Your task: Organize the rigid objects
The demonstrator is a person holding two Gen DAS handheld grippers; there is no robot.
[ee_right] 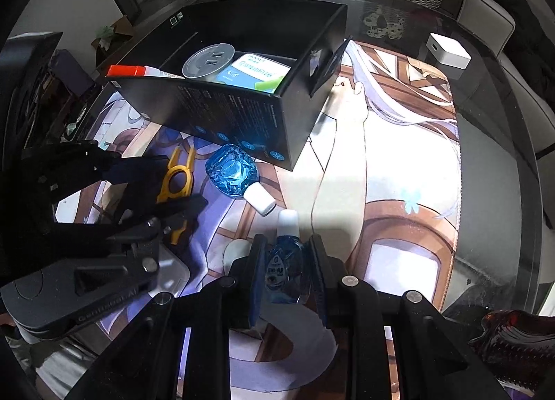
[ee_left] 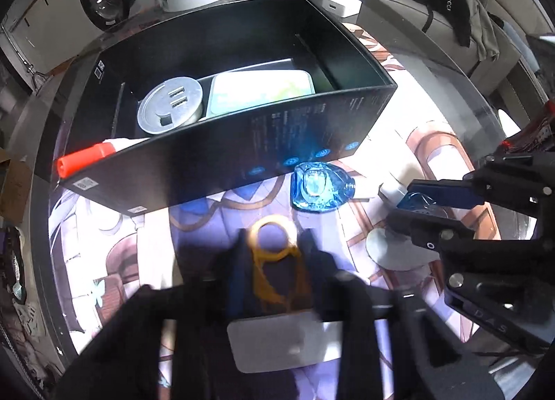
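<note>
While the left claw (ee_right: 173,188) grips the yellow clip (ee_right: 175,181) at nine o'clock on the table mat (ee_right: 399,164), a blue bottle (ee_right: 230,171) lies beside the black box (ee_right: 239,115); the right claw (ee_right: 286,275) squeezes another bottle (ee_right: 286,261) at six.

Both views are strongly curved by the fisheye, with black corners; the printed mat (ee_right: 399,143) is overexposed to white in the middle; the black box (ee_left: 242,143) stays very dark; the left gripper (ee_left: 274,261) is blurred and unsharp.
</note>
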